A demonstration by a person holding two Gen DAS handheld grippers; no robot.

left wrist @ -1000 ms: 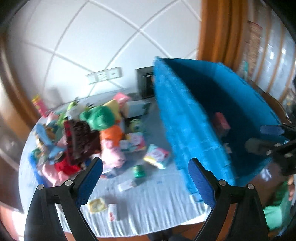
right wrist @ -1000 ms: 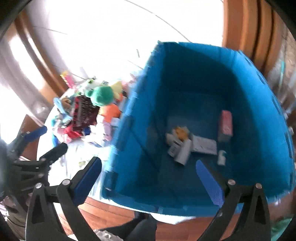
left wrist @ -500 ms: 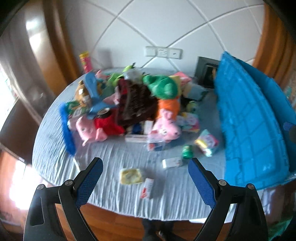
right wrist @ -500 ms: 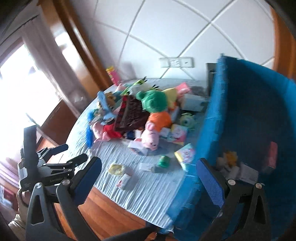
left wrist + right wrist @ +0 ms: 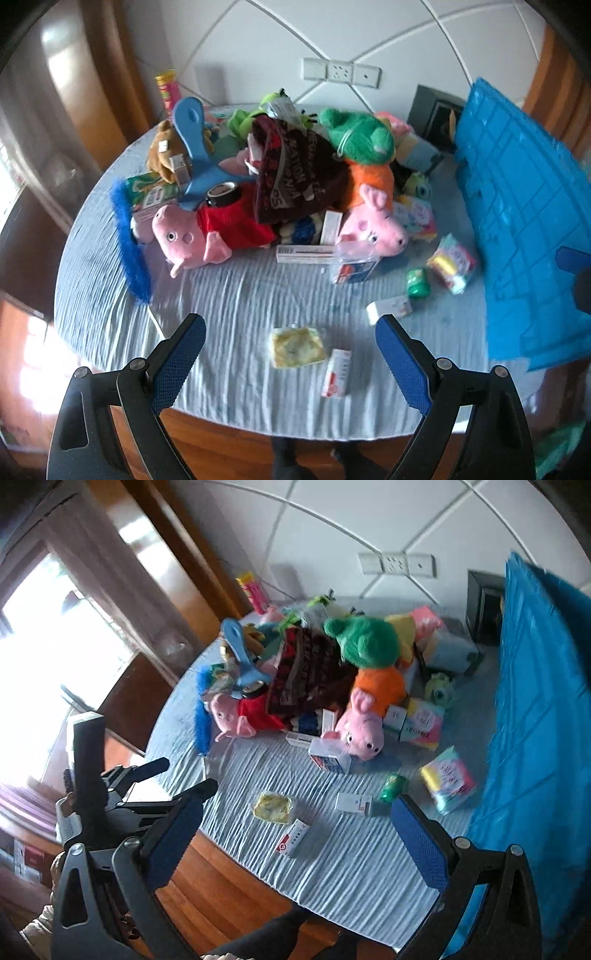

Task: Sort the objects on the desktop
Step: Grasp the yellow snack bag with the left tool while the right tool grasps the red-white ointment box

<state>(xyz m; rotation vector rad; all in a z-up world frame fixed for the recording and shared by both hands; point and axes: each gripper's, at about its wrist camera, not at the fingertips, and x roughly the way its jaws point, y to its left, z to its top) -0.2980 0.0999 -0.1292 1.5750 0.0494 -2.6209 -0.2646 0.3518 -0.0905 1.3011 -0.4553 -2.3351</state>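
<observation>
A pile of plush toys, boxes and a dark cloth [image 5: 291, 177] covers the back of the round table [image 5: 229, 295]. Near the front lie a yellow packet [image 5: 297, 347], a small red-and-white box [image 5: 337, 373], a white box [image 5: 389, 308] and a green can [image 5: 417, 282]. A blue bin [image 5: 524, 236] stands at the right, also in the right wrist view [image 5: 539, 716]. My left gripper [image 5: 291, 354] is open and empty above the table's front edge, over the yellow packet. My right gripper [image 5: 295, 834] is open and empty, above the small box [image 5: 293, 838].
Two pink pig plushes [image 5: 192, 236] [image 5: 376, 229], a green plush [image 5: 360, 134], a blue brush [image 5: 129, 243] and a colourful packet [image 5: 452, 264] lie around. A black box [image 5: 434, 112] stands by the wall. The left gripper shows at lower left in the right wrist view [image 5: 147, 786].
Both grippers have swung left, away from the blue bin and toward the table's front. The bin's inside has left both views. Both stay open.
</observation>
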